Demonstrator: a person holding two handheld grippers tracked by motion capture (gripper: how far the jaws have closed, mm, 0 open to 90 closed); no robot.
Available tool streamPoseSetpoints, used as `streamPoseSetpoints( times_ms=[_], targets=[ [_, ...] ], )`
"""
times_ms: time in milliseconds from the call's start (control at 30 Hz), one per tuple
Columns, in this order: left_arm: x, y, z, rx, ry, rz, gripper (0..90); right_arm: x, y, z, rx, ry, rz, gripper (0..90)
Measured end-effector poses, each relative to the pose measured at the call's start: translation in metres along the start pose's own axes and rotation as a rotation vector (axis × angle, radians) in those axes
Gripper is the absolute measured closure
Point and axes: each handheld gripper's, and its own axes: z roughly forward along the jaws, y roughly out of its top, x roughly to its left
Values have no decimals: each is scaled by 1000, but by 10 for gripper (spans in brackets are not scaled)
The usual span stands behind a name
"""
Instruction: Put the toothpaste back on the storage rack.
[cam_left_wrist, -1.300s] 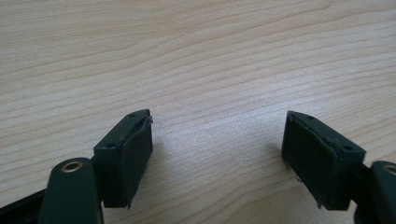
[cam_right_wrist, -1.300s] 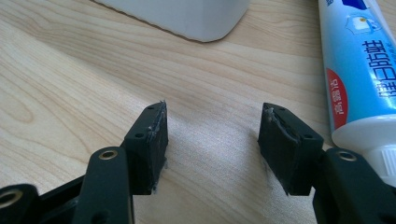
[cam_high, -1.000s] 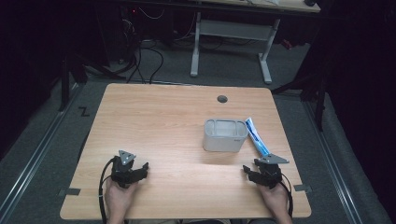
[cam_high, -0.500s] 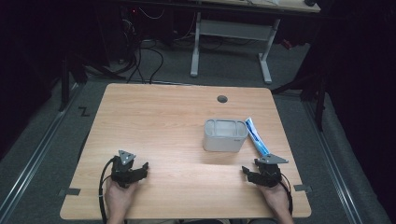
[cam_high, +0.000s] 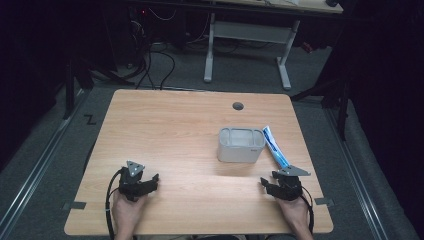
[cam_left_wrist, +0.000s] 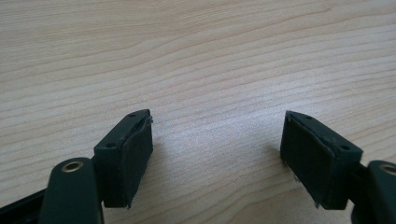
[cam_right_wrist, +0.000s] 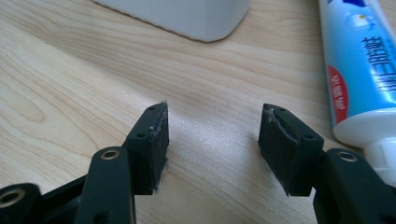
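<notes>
A white open-topped container (cam_high: 240, 145) stands right of centre on the wooden table (cam_high: 180, 125). A blue and white toothpaste tube (cam_high: 276, 150) lies just to its right. My right gripper (cam_high: 262, 184) rests near the front edge, below the tube. It is open with nothing between its jaws, which have just been closing a little. In the right gripper view, the gripper (cam_right_wrist: 212, 112) points at bare wood, with the tube's cap end (cam_right_wrist: 357, 65) at its right and the container's corner (cam_right_wrist: 187, 16) ahead. My left gripper (cam_high: 152, 180) rests at front left, open (cam_left_wrist: 217, 121) over bare wood.
A round cable hole (cam_high: 238, 106) sits near the table's far edge. Beyond the table stands a white desk frame (cam_high: 247, 35), with cables (cam_high: 150, 65) on the grey floor. Dark surroundings flank both sides of the table.
</notes>
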Motion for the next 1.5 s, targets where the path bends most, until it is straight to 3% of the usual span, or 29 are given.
streamPoseSetpoints(
  times_ms=[367, 467, 733, 967, 1000, 1100, 1500],
  targets=[
    [0, 0, 0, -3, -5, -7, 256, 1, -1, -17, -29, 25, 29, 406],
    [0, 0, 0, -3, -5, -7, 256, 4, -2, -21, -45, 12, 5, 415],
    [0, 0, 0, 1, -3, -1, 255, -2, -6, -31, -68, 3, 62, 423],
    [0, 0, 0, 2, 0, 4, 256, -10, -7, -40, -89, -24, 75, 423],
    [0, 0, 0, 2, 0, 4, 256, -12, -7, -42, -95, -58, 84, 417],
    [0, 0, 0, 2, 1, 1, 257, -17, -6, -44, -98, -85, 93, 414],
    [0, 0, 0, 0, 0, 3, 261, -38, 11, -53, -111, -113, 105, 415]
  ],
)
